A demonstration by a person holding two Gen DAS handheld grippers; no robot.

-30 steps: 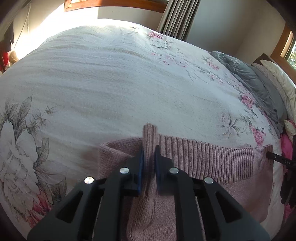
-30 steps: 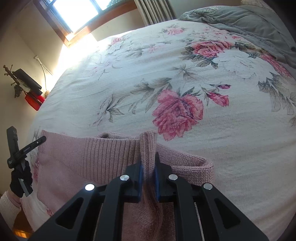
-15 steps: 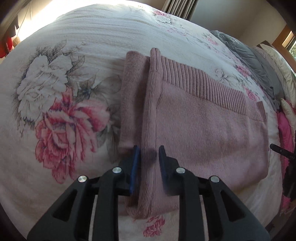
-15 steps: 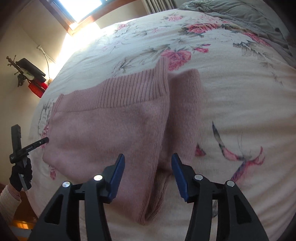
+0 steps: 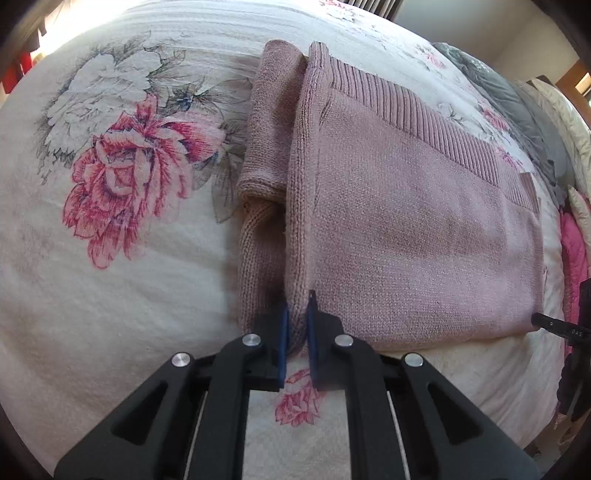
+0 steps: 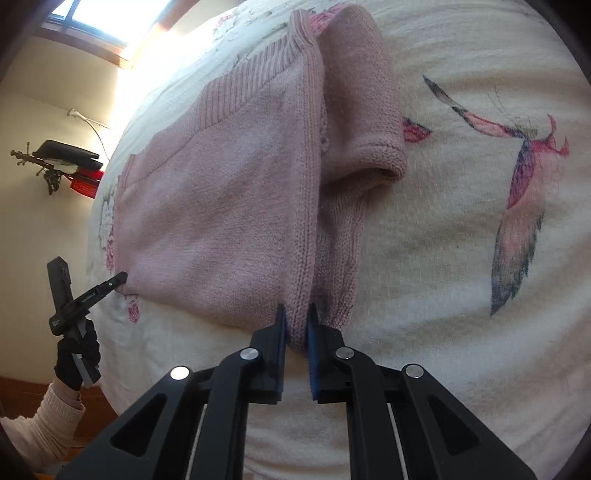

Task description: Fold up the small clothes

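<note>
A dusty-pink knitted sweater [image 5: 406, 229] lies folded flat on the floral bedspread [image 5: 110, 295], ribbed hem at the far side. One sleeve [image 5: 266, 122] pokes out along its left edge. My left gripper [image 5: 295, 321] is shut on the sweater's near left corner, at the folded edge. In the right wrist view the same sweater [image 6: 221, 206] fills the middle, a sleeve [image 6: 362, 110] lying beside its right edge. There my right gripper [image 6: 296, 325] is shut on the near right corner. The left gripper [image 6: 85, 295] also shows at the sweater's far corner.
A grey blanket [image 5: 517, 107] and pillows lie at the head of the bed on the right, with a pink cloth [image 5: 574, 251] below them. A gloved hand [image 6: 75, 354] holds the other tool. A red object [image 6: 86, 186] hangs on the wall under the window [image 6: 92, 18].
A second ago both grippers held the ribbed hem up. They laid it down and opened, drew back to the near edge, and now both are shut on the near corners.
</note>
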